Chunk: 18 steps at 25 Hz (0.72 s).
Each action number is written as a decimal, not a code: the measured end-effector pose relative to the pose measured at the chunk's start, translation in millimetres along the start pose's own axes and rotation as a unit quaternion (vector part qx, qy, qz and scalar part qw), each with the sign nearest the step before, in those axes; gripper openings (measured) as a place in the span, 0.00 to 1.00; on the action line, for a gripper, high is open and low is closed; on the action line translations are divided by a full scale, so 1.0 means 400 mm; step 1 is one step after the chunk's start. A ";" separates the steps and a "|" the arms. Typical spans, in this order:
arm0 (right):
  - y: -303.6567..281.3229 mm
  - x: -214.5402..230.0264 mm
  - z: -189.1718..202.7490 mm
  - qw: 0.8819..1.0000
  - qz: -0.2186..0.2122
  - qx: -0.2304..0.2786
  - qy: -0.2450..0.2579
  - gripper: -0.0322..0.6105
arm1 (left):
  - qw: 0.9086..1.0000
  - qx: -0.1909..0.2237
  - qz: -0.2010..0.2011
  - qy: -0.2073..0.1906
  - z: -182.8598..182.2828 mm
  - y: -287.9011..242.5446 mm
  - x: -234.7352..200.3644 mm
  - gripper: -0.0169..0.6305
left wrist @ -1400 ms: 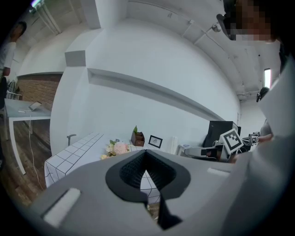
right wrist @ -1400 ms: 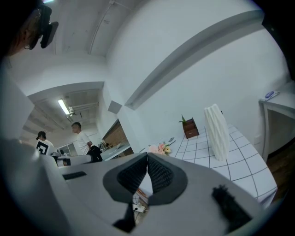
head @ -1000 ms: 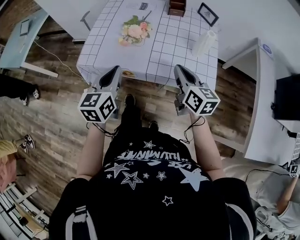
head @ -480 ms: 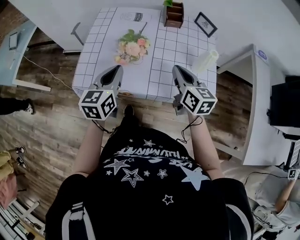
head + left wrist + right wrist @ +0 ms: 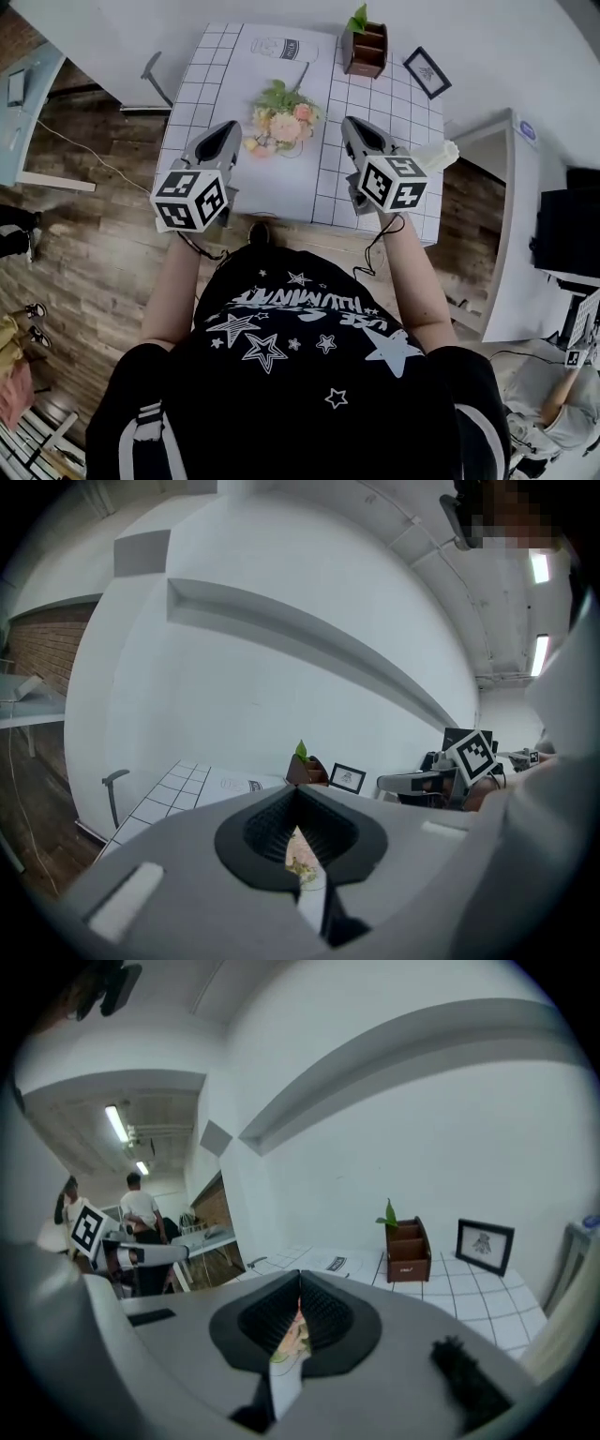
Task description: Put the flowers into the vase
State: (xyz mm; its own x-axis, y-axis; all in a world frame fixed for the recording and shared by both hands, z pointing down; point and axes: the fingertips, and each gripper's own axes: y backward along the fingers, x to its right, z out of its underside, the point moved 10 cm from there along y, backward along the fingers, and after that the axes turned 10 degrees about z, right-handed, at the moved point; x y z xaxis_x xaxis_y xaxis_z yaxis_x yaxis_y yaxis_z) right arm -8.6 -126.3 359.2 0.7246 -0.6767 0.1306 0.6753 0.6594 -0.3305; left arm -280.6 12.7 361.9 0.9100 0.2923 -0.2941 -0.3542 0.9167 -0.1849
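In the head view both tongs have come forward from short of the worktop's near edge to over it. The left tongs (image 5: 228,128) and the right tongs (image 5: 346,123) now flank the flowers (image 5: 282,123), which lie on the worktop (image 5: 328,192) between the two tips and just ahead of them. The vase (image 5: 435,156) sits to the right of the right tongs, near the worktop's right edge and well apart from the flowers. The approach looks about done, with the pick-up not yet begun. In the left gripper view the tongs are closed, pads together with nothing between them, and a sliver of the flowers shows through the notch beyond. The right gripper view shows the same: closed and empty, with pink and green blossoms just past the pads. By my judgement, either pair must open before it can take the stems.
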 end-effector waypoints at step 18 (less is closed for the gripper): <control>-0.393 0.012 -0.042 0.943 -0.052 -0.148 0.292 0.07 | 0.999 -0.016 0.031 -0.014 -0.055 -0.058 -0.259 0.04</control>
State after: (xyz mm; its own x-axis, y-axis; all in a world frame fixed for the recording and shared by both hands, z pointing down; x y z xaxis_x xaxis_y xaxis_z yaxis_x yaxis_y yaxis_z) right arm -113.6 -238.8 396.0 0.3986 -0.8549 -0.3320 0.6074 0.5173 -0.6029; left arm -371.6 -44.9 376.2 0.8916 0.3565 -0.2791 -0.4165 0.8876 -0.1968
